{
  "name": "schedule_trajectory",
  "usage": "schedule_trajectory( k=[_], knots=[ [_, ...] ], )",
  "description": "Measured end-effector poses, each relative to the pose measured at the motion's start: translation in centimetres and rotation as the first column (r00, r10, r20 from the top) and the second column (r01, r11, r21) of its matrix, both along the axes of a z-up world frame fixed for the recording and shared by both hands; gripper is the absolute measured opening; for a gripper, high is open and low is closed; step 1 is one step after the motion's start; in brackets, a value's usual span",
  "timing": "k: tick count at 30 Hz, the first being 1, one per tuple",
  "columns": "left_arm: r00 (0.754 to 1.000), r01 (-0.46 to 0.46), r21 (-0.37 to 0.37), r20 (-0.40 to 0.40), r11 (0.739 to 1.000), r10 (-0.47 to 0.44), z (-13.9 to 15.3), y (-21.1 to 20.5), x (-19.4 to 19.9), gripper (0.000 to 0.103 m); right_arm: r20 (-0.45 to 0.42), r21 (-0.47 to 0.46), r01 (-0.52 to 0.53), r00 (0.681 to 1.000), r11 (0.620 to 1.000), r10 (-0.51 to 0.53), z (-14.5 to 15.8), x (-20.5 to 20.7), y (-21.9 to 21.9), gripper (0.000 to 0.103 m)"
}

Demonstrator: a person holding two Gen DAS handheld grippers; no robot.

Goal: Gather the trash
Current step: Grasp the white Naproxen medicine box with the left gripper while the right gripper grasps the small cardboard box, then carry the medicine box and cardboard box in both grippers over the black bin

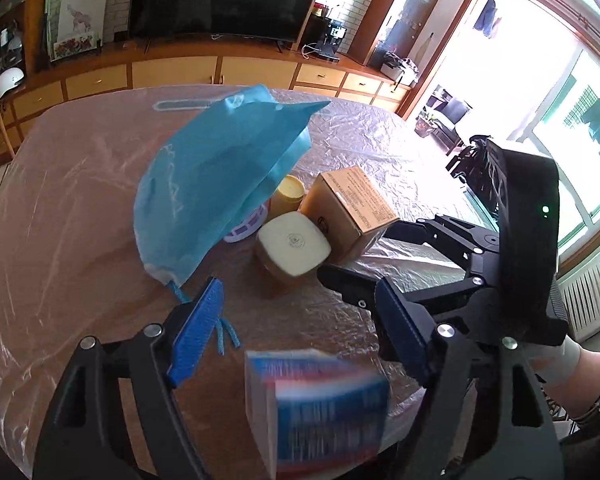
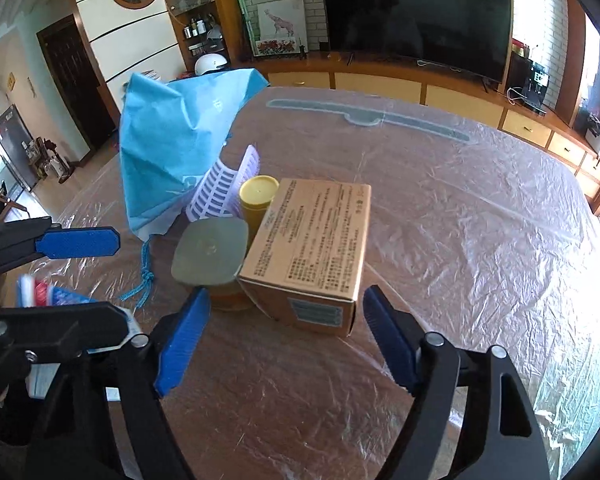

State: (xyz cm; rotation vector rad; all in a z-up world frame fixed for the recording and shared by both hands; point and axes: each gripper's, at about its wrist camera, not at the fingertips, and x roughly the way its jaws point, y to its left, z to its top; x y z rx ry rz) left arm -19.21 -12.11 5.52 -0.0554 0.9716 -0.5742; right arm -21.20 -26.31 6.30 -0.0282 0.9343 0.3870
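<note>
On the plastic-covered table (image 1: 60, 208) stand a brown cardboard box (image 1: 356, 208) (image 2: 312, 240), a square jar with a pale lid (image 1: 292, 244) (image 2: 210, 250), a yellow-lidded can (image 1: 288, 192) (image 2: 258, 192), and a white slotted plastic piece (image 2: 224, 188). A blue drawstring bag (image 1: 212, 184) (image 2: 172, 148) stands behind them. My left gripper (image 1: 298, 288) (image 2: 120, 284) is open, with a blurred blue, red and white carton (image 1: 320, 408) (image 2: 60, 296) between its fingers, a gap showing on the left side. My right gripper (image 2: 286, 294) (image 1: 360, 252) is open, its pads either side of the cardboard box's near end, not pressing.
A television (image 2: 416, 16) and a low wooden cabinet (image 1: 172, 72) run behind the table. A bright window (image 1: 560, 100) and a radiator (image 1: 592, 296) are at the right. A person's leg (image 1: 580, 360) is beside the table's near right edge. Bare plastic sheet (image 2: 480, 220) lies right of the box.
</note>
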Motion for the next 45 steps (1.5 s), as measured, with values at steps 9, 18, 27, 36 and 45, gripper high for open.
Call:
schedule_trajectory(
  k=[9,18,27,36,45],
  knots=[
    [1.000,-0.010,0.000,0.015,1.000,0.010,0.5,0.9,-1.5,0.079,0.004,-0.009,0.002,1.000,1.000,-0.002,-0.1,-0.3,-0.1,0.078],
    [0.999,0.029,0.058,0.021,0.998,-0.030,-0.6,0.5,-3.0,0.079,0.031,0.021,0.069,0.997,0.997,-0.070,0.7,0.4,-1.8,0.078],
    [0.999,0.035,0.084,0.022,0.996,-0.037,-1.5,-0.1,-3.6,0.073,-0.001,0.092,0.170,0.985,0.981,-0.171,0.5,2.4,-2.9,0.077],
    [0.999,0.022,0.093,0.023,0.995,-0.025,-1.9,-0.1,-3.5,0.051,-0.016,0.094,0.215,0.977,0.972,-0.215,0.5,3.6,-3.2,0.052],
    [0.999,0.007,0.056,0.036,0.998,-0.009,-1.4,0.4,-3.6,0.049,-0.061,0.206,0.239,0.971,0.949,-0.232,0.9,2.5,-5.3,0.047]
  ],
)
